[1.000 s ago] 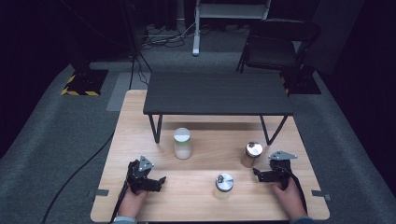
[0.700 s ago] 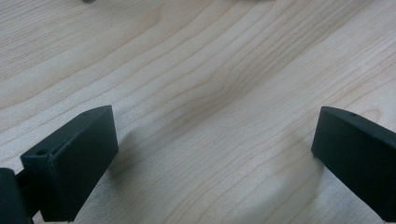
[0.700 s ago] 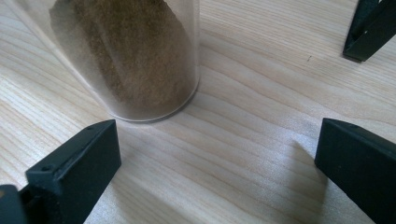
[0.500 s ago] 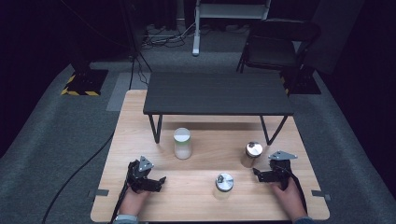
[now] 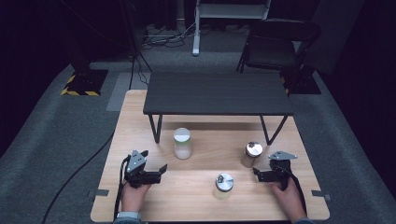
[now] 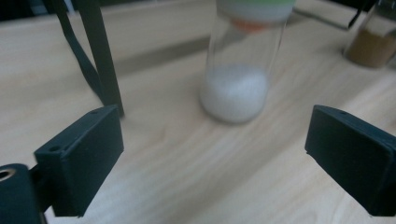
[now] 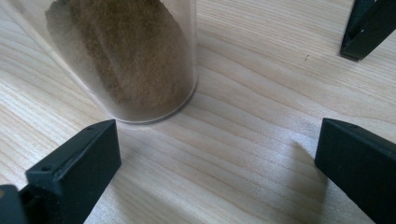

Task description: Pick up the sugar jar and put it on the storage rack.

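Note:
A glass jar with a pale green lid and white powder (image 5: pixel 182 143) stands under the front edge of the black shelf. My left gripper (image 5: pixel 161 170) sits at the front left, open, with its jaws toward the right. In the left gripper view the white-powder jar (image 6: pixel 240 70) stands ahead of the left gripper (image 6: pixel 215 158); the jaws have just been closing a little, with nothing between them. My right gripper (image 5: pixel 257 173) rests open at the front right. A silver-lidded jar of brown powder (image 5: pixel 252 154) stands just beyond it. That brown-powder jar (image 7: pixel 130 56) is close ahead of the right gripper (image 7: pixel 219 168), to the left.
A low black shelf (image 5: pixel 217 93) on thin legs spans the back of the wooden table (image 5: pixel 196 205). A third jar with a silver lid (image 5: pixel 224 185) stands near the front, between the hands. One shelf leg (image 6: pixel 100 60) is close by the left jaw; another leg (image 7: pixel 369 23) is ahead of the right.
My left gripper has edged a little forward on the table, toward the white-powder jar. The right gripper and the three jars have stayed where they were.

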`<state>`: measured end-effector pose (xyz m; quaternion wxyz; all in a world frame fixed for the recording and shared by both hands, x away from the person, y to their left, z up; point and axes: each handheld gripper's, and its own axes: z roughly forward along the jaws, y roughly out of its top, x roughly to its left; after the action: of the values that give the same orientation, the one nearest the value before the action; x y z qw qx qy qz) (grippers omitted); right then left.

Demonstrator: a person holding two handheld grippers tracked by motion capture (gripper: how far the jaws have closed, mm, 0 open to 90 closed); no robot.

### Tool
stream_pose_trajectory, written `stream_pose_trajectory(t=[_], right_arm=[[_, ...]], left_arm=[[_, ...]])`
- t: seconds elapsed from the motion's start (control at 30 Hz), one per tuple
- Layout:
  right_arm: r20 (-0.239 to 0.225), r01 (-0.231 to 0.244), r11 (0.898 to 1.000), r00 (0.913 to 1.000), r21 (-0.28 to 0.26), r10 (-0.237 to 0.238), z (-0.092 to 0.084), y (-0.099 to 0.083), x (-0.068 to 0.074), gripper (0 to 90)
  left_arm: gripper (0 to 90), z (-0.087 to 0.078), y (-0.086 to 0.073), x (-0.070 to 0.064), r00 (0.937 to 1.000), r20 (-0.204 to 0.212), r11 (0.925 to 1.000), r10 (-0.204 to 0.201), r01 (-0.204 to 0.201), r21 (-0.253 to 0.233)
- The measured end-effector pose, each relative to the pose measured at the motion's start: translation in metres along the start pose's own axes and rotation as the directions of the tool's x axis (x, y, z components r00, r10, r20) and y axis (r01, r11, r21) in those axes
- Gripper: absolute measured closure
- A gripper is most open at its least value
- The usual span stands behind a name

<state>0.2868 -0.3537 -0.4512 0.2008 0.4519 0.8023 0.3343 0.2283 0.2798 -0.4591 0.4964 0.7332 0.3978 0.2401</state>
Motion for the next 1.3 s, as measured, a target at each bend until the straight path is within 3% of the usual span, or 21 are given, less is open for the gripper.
stream_pose_trajectory(t=[0.03,0.07,0.1,0.13,0.2,0.23,0.37,0.87,1.03,1.2,1.3], right_arm=[[0.0,0.0,1.0,1.0,0.0,0.0,0.0,0.0,0.0,0.0],[0.003,-0.003,1.0,1.0,0.0,0.003,0.0,0.0,0.001,0.0],[0.004,-0.004,1.0,1.0,0.0,0.004,0.0,0.0,0.001,0.0],[0.004,-0.004,1.0,1.0,0.0,0.004,0.0,0.0,0.001,0.0],[0.004,-0.004,1.0,1.0,0.0,0.004,0.0,0.0,0.001,0.1],[0.004,-0.004,1.0,1.0,0.0,0.004,0.0,0.0,0.001,0.0],[0.005,-0.006,1.0,1.0,0.0,0.006,0.0,0.0,0.001,0.0],[0.006,-0.006,1.0,1.0,0.0,0.006,0.0,0.0,0.001,0.0],[0.006,-0.007,1.0,1.0,0.0,0.007,0.0,0.0,0.001,0.0],[0.006,-0.006,1.0,1.0,0.0,0.006,0.0,0.0,0.001,0.0],[0.006,-0.007,1.0,1.0,0.0,0.007,0.0,0.0,0.001,0.1]], left_arm=[[4.9,0.0,0.0,0.0,1.0,0.0,1.0,0.0,0.0,0.0],[4.9,-0.002,-0.001,-0.002,1.0,-0.004,0.999,0.007,-0.007,-0.044],[5.0,-0.002,-0.001,-0.002,1.0,-0.004,0.999,0.007,-0.007,-0.044],[5.1,-0.005,-0.004,-0.004,0.9999,-0.006,0.995,0.013,-0.014,-0.099],[5.1,-0.007,-0.006,-0.005,0.9998,-0.007,0.9919,0.02,-0.021,-0.125],[5.1,-0.009,-0.007,-0.006,0.9996,-0.006,0.985,0.028,-0.029,-0.17],[5.1,-0.006,-0.009,-0.005,0.9995,0.005,0.9776,0.03,-0.028,-0.208],[4.9,0.006,-0.004,-0.005,0.9983,0.025,0.9816,0.052,-0.047,-0.185],[5.1,0.018,-0.003,-0.003,0.9986,0.032,0.9849,0.041,-0.035,-0.169],[5.1,0.032,-0.004,0.004,0.9986,0.053,0.9838,-0.01,0.019,-0.178],[5.1,0.043,0.0,0.005,0.9982,0.06,0.9851,-0.003,0.013,-0.171]])
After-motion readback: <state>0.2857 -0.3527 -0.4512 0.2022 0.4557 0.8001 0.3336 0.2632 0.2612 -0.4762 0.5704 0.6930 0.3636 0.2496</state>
